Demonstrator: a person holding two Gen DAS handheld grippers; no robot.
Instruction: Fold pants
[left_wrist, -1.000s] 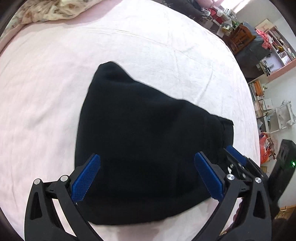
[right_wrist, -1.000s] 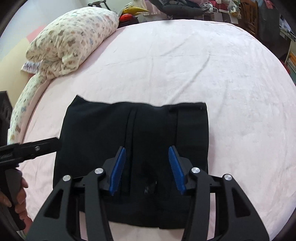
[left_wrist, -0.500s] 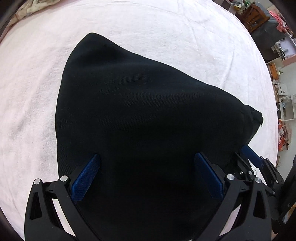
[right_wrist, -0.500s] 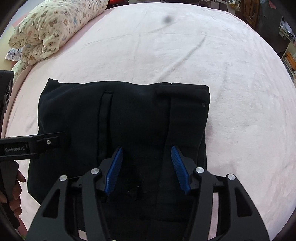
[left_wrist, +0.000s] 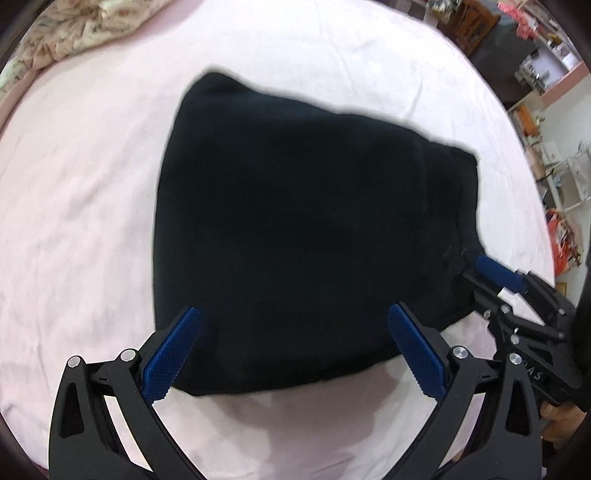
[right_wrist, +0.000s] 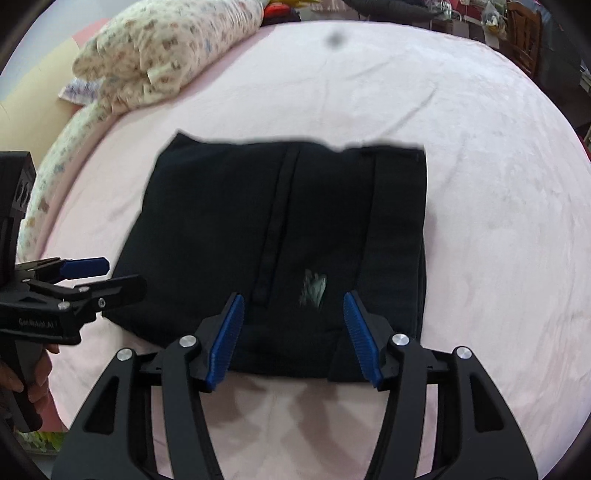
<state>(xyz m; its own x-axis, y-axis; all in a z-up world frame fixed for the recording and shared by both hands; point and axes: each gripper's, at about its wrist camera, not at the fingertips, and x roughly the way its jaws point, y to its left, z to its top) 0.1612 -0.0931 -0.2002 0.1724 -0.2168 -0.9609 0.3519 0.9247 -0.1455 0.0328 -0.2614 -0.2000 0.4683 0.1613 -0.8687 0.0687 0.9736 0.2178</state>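
Note:
The black pants (left_wrist: 303, 229) lie folded into a compact rectangle on the pink bed sheet (left_wrist: 74, 184); they also show in the right wrist view (right_wrist: 288, 240), with seams running away from me. My left gripper (left_wrist: 291, 317) is open and empty, just above the near edge of the pants. My right gripper (right_wrist: 293, 302) is open and empty over the near edge too. The right gripper shows at the right of the left wrist view (left_wrist: 495, 277), at the pants' corner. The left gripper shows at the left of the right wrist view (right_wrist: 107, 275).
A floral pillow and quilt (right_wrist: 162, 59) lie at the bed's far left. Furniture and shelves (left_wrist: 546, 66) stand beyond the bed's right side. A small dark spot (right_wrist: 335, 37) marks the sheet far off.
Both grippers have pulled back and up from the pants; the pants look smaller and farther than half a second ago. Both stay open, and the pants lie still.

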